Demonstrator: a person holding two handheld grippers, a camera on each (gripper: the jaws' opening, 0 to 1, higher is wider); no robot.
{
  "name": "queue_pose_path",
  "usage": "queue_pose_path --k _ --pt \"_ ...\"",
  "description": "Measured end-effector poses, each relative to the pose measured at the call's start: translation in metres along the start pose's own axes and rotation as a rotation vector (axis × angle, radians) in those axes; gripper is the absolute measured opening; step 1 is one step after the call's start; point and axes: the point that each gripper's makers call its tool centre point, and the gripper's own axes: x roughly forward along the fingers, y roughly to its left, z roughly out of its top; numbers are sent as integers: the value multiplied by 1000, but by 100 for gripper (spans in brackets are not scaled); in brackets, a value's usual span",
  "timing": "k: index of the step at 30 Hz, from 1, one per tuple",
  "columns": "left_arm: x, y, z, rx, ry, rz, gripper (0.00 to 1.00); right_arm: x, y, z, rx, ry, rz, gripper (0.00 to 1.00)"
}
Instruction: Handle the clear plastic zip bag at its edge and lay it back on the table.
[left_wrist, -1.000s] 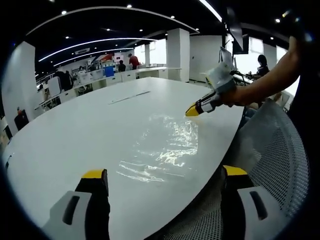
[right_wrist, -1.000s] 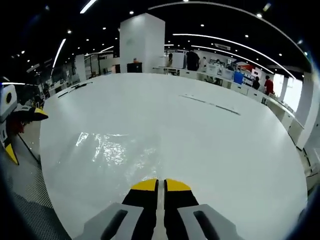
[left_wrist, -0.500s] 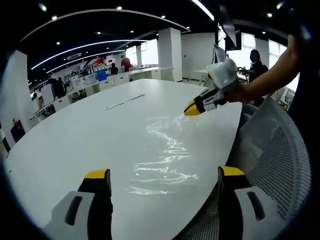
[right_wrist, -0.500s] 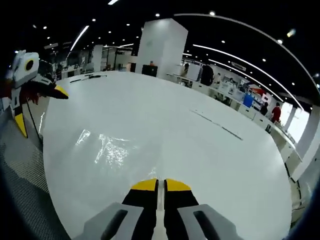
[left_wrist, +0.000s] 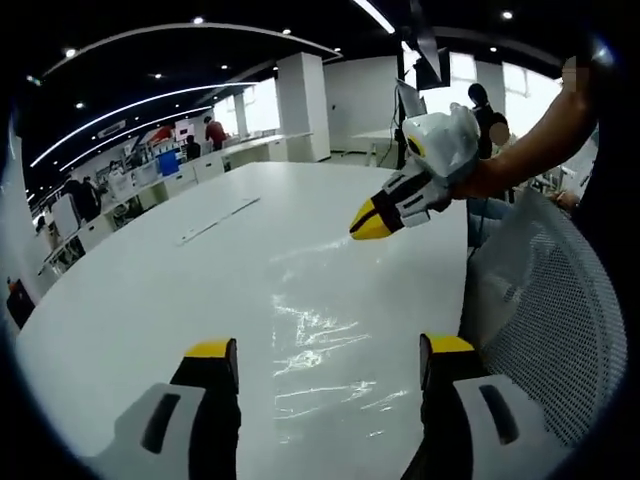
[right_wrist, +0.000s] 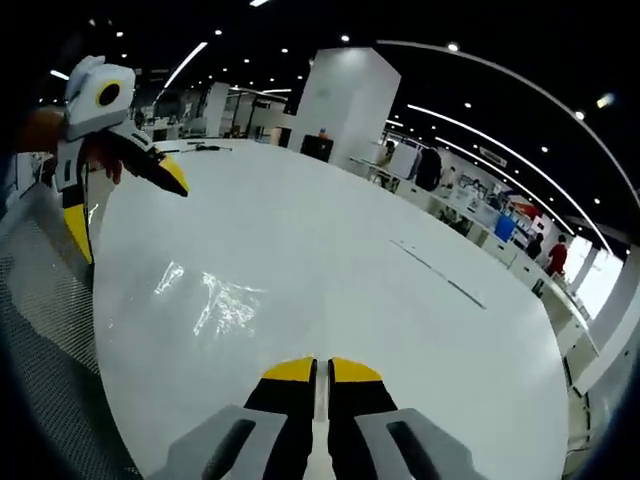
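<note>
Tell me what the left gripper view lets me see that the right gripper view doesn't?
The left gripper view alone shows the mesh chair back and the left gripper with its jaws wide apart. The right gripper view alone shows the right gripper from behind, jaws closed together. Both share the white table, the clear plastic zip bag lying flat on it, and the office behind.

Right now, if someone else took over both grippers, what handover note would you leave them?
Left gripper: jaws wide apart, empty, low over the table's near edge.
Right gripper: jaws together, nothing visible between them, held above the table.
Clear zip bag: lies flat on the white table, ahead of the left gripper, near the mesh chair.
Done: bag appears to be laid down, with neither gripper holding it.
Left: apparently nothing but withdrawing.
</note>
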Motion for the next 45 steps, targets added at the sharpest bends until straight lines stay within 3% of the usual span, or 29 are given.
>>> queue_pose_path --k 10,45 --pt "21 8 15 45 15 -47 67 -3 1 4 -3 -13 6 0" --pt "56 25 42 153 60 -128 62 -8 12 33 -58 -75 37 0"
